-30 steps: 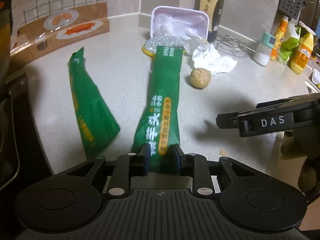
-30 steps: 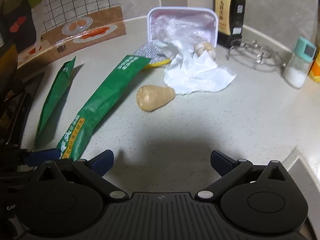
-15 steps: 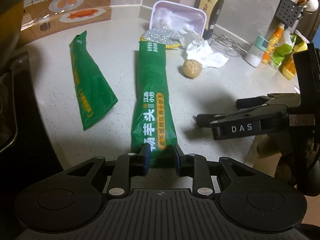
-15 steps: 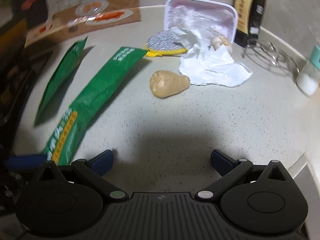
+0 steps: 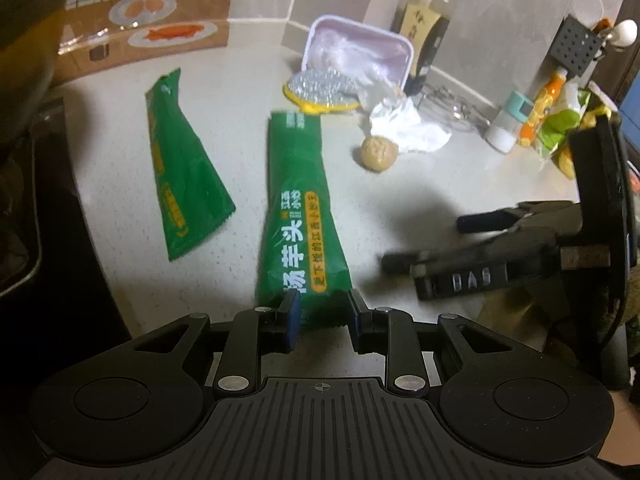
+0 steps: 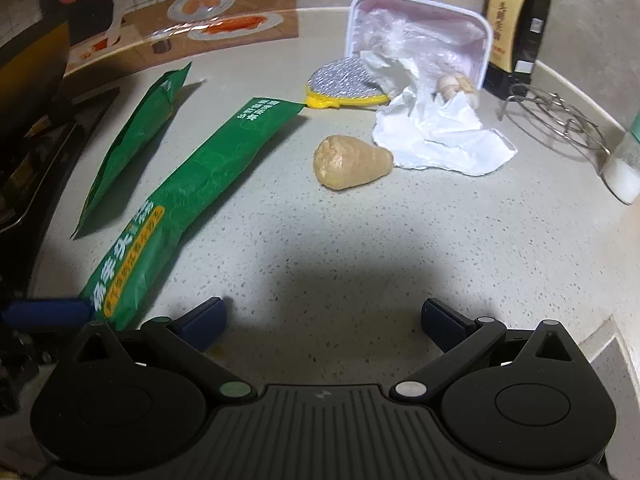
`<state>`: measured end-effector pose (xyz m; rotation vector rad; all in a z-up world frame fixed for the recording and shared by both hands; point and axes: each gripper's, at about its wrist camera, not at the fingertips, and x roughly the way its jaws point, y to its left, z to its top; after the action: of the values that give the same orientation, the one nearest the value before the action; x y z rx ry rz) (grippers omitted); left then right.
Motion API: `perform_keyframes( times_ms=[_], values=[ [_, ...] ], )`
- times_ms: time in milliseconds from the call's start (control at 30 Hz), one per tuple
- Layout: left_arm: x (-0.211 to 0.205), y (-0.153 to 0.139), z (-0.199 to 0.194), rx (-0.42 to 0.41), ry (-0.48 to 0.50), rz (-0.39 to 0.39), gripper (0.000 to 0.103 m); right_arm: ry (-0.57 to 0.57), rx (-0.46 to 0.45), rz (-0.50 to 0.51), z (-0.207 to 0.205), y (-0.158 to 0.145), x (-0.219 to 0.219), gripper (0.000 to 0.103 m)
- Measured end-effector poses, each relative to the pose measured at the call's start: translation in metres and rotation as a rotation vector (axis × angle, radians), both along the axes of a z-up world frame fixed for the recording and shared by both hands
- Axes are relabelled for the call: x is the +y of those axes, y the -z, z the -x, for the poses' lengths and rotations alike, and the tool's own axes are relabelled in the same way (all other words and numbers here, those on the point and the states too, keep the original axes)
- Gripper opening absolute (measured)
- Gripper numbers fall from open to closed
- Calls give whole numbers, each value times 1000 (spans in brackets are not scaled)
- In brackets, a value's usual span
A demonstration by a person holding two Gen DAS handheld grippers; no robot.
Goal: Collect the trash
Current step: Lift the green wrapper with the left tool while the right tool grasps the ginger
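**Left gripper holding a long green wrapper; right gripper open over bare counter**

The left gripper is clamping the near end of a long green wrapper, its blue pads pressing on both edges of the pack while the rest of it is stretching away across the pale speckled counter. The right gripper is hanging with its jaws spread wide and nothing between them, above a shadowed patch of bare counter.

The left wrist view alone is showing the right gripper from the side, off to the right near the counter's front edge, and further right a cluster of orange and green bottles under a dark wall rack. The right wrist view alone is showing one blue finger of the left gripper at the wrapper's end, and the beige lump as pear-shaped rather than round.

Left of the held pack, apart from it, a second green wrapper is lying flat. Beyond it a dark stove edge is bounding the counter on the left.

Further back, the beige lump is sitting just beside a crumpled white paper. Behind those, a yellow-rimmed silver pad is lying against a white tray stuffed with clear plastic, tilted up near the wall. A dark sauce bottle, a wire rack and a small white shaker are lining the back right edge.

The widest open room is lying in front of the right gripper, between the held wrapper and the counter's right side.
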<state>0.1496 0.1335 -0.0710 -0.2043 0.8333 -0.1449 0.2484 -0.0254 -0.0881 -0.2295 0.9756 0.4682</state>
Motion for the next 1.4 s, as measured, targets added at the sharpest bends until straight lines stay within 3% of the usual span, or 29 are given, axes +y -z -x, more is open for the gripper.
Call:
perform_keyframes(
  times_ms=[67,200,267,367,467,667,767,900,1167,1400],
  values=[
    [4,-7,3,-29,-11,5,28,-90,12,-4,1,-1,2,103],
    [20,-25,14,-106,-50,27,28,-73,21,-59,3,-10,1,97],
    [29,-32,16,-136,-83,37,28,-23,-40,-109,7,-24,-6,97],
    [37,-38,10,-172,-96,46,28,47,-152,-105,15,-40,-17,97],
    [31,-36,-8,-145,-64,33,28,92,-229,-77,24,-48,-29,97],
    [15,-22,-49,-103,-80,59,28,175,-237,-86,33,-50,-56,97],
    [3,-14,-78,-79,-69,-2,28,198,-234,-79,40,-49,-63,97],
    [-13,6,-109,0,-53,-159,31,215,-229,-68,53,-47,-69,97],
    [-20,22,-116,25,-24,-207,51,271,-221,-33,65,-40,-82,97],
    [-24,23,-105,-14,25,-220,48,327,-252,-10,67,-37,-80,97]
  ],
)
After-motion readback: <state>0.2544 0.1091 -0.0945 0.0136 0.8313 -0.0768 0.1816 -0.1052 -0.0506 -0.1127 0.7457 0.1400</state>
